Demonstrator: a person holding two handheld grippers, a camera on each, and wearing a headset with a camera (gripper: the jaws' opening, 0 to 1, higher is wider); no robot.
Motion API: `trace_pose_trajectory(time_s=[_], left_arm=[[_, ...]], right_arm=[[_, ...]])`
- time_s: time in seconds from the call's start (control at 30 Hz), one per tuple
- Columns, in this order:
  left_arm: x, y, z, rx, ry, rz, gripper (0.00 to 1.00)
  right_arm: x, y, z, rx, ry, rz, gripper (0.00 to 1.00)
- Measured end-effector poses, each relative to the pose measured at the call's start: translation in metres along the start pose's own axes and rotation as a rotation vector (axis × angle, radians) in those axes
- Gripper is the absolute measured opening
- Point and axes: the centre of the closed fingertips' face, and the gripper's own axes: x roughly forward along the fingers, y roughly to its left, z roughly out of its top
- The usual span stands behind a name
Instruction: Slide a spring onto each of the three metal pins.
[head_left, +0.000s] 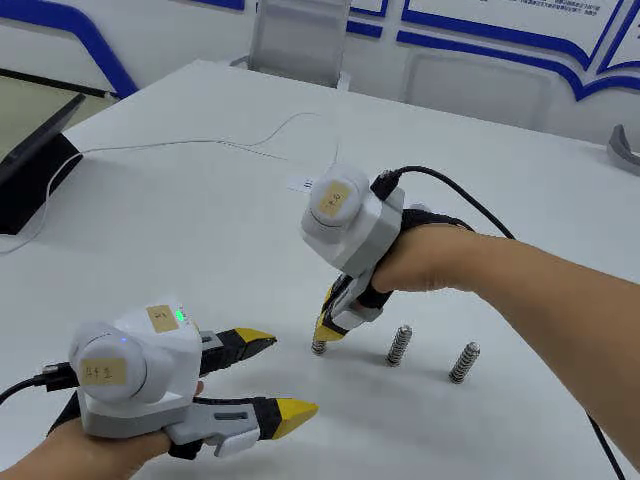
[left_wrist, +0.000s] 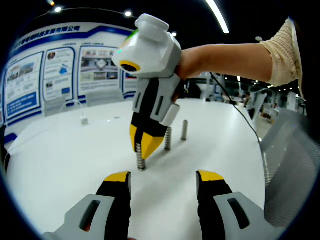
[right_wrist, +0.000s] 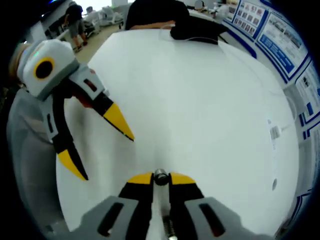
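Note:
Three springs stand upright on pins in a row on the white table (head_left: 200, 230). My right gripper (head_left: 326, 330) points straight down and is shut on the leftmost spring (head_left: 319, 346), (left_wrist: 141, 161); the pin's top (right_wrist: 160, 176) shows between its yellow tips, with the gripper (right_wrist: 161, 180) closed around it. The middle spring (head_left: 399, 345) and the right spring (head_left: 464, 362) stand free, in the left gripper view as the nearer spring (left_wrist: 168, 138) and the farther spring (left_wrist: 184, 130). My left gripper (head_left: 278, 376), (left_wrist: 164, 177) hovers open a little left of the row, holding nothing.
A black screen (head_left: 30, 165) leans at the table's left edge, with a thin white cable (head_left: 200, 146) running from it across the far tabletop. A small white tag (head_left: 300, 183) lies behind the right gripper. A grey chair (head_left: 300, 40) stands beyond the far edge.

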Motion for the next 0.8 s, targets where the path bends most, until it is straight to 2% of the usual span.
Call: trace_pose_trajectory(time_s=[0.37, 0.8], left_arm=[[0.001, 0.0, 0.001, 0.001, 0.003, 0.002, 0.54], [0.004, 0.003, 0.006, 0.004, 0.001, 0.008, 0.57]], right_arm=[[-0.013, -0.002, -0.003, -0.003, -0.048, -0.021, 0.23], [-0.042, -0.01, -0.023, 0.063, -0.145, -0.087, 0.34]])
